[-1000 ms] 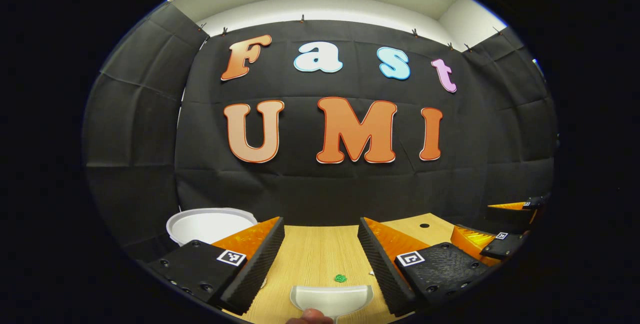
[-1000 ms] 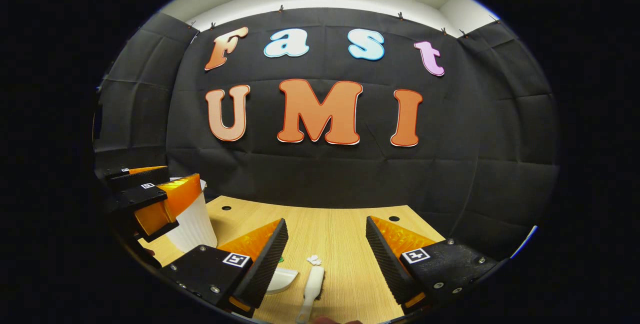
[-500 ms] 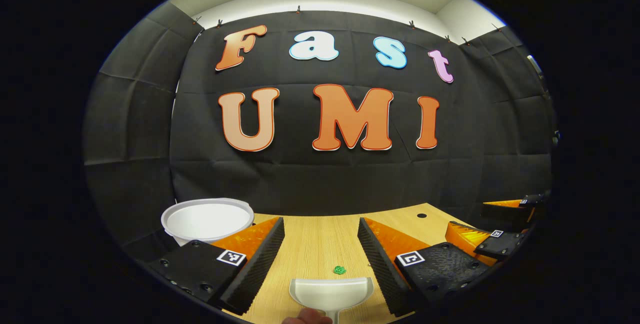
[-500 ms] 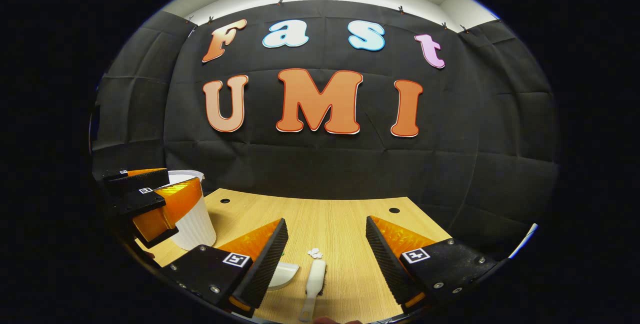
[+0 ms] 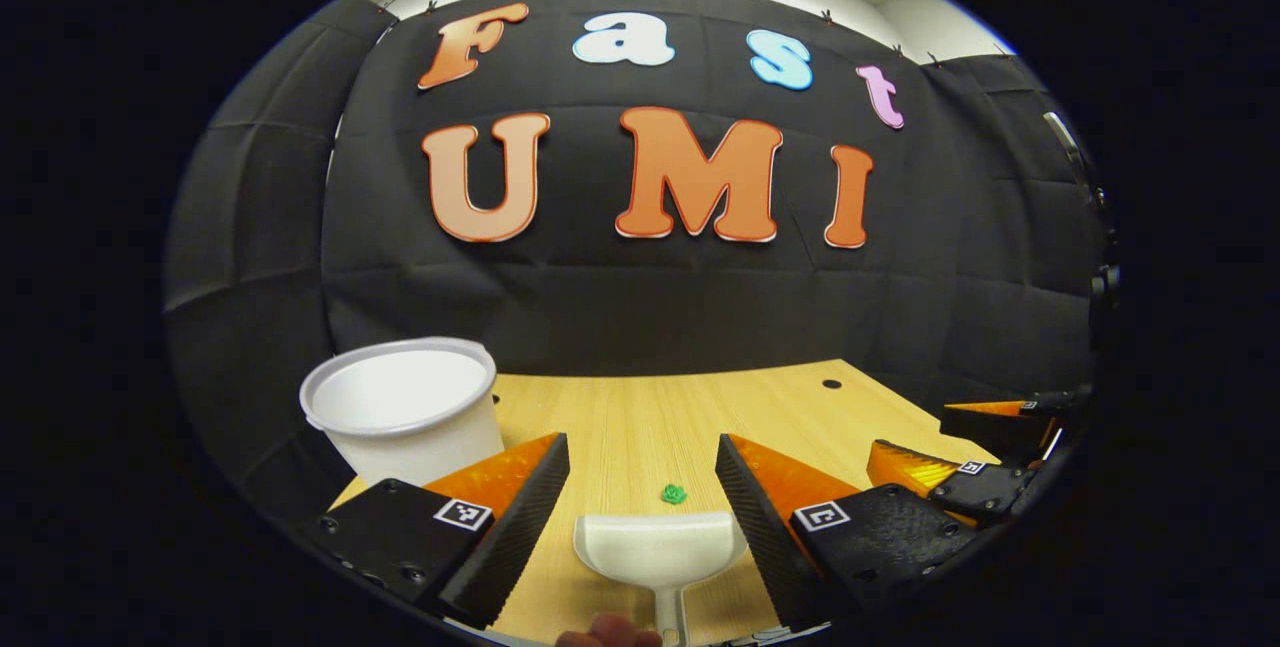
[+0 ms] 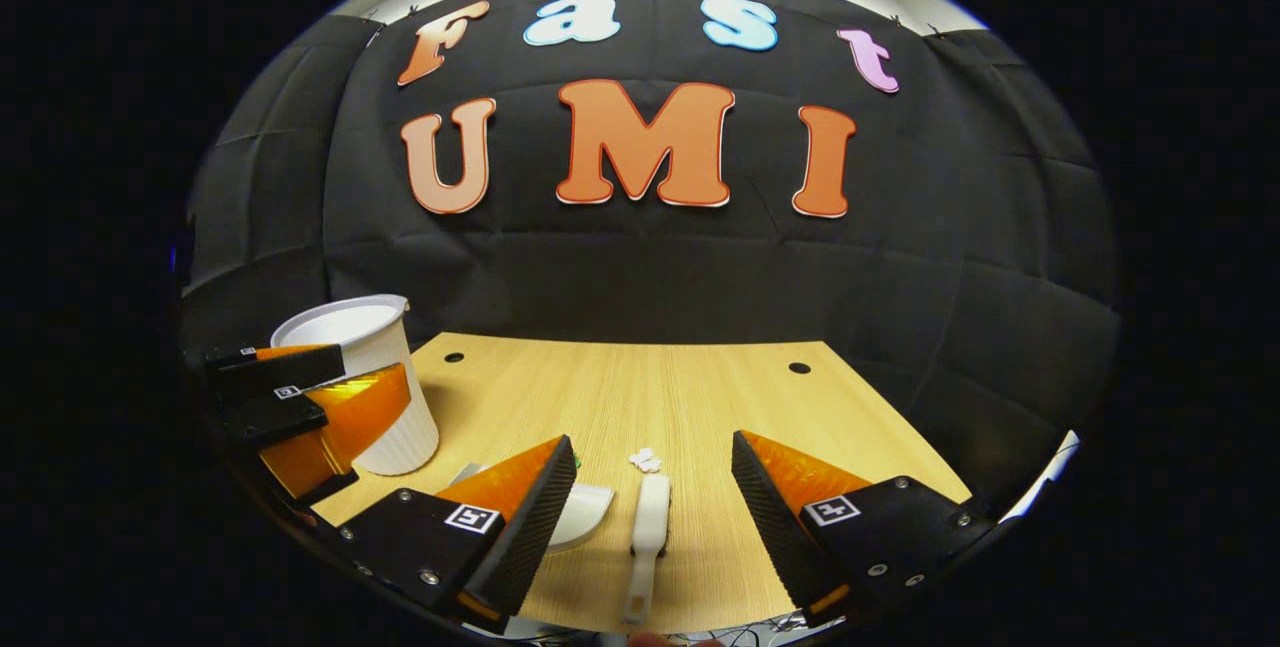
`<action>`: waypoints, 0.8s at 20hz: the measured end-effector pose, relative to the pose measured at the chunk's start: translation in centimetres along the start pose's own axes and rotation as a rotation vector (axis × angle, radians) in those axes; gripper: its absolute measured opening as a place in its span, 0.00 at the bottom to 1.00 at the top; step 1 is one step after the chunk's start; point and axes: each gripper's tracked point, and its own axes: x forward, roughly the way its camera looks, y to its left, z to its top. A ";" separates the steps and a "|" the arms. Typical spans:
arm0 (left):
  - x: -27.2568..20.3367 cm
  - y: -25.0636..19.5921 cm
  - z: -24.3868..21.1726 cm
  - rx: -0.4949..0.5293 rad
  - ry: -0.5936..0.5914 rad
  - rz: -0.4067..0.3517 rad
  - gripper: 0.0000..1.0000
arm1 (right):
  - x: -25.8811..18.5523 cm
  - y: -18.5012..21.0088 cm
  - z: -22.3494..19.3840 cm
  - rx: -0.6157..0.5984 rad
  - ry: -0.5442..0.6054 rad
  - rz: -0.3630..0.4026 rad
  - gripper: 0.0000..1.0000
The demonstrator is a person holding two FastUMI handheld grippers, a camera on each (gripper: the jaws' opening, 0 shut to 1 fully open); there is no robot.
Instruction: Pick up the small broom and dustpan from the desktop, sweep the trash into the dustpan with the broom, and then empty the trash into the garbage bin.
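Currently, both grippers were held jaws apart: left gripper [image 5: 640, 472] over dustpan [image 5: 660, 549], right gripper [image 6: 652, 472] over broom [image 6: 648, 535]. Pickup judged next; descent needed.

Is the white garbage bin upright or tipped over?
Upright. The white ribbed plastic garbage bin stands on the light wooden desktop with its open rim facing up; what the left gripper view shows of its inside looks empty.

On the desktop [image 6: 620, 397], the bin [image 5: 405, 407] stands left, behind the dustpan [image 5: 658, 547]; the broom [image 6: 648, 537] lies right.
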 end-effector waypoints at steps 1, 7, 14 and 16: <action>0.1 0.2 -0.9 -0.003 0.027 -0.009 0.94 | 0.1 0.1 -0.7 0.001 0.027 -0.012 0.94; 0.7 0.4 -9.7 -0.047 0.303 -0.079 0.94 | 1.3 0.8 -8.5 0.027 0.257 -0.051 0.95; 1.0 -0.4 -19.8 -0.111 0.695 -0.099 0.97 | 4.1 0.5 -16.3 0.020 0.523 -0.024 0.95; 0.8 -0.7 -22.4 -0.143 0.791 -0.091 0.98 | 5.4 -0.1 -18.1 -0.018 0.580 -0.011 0.95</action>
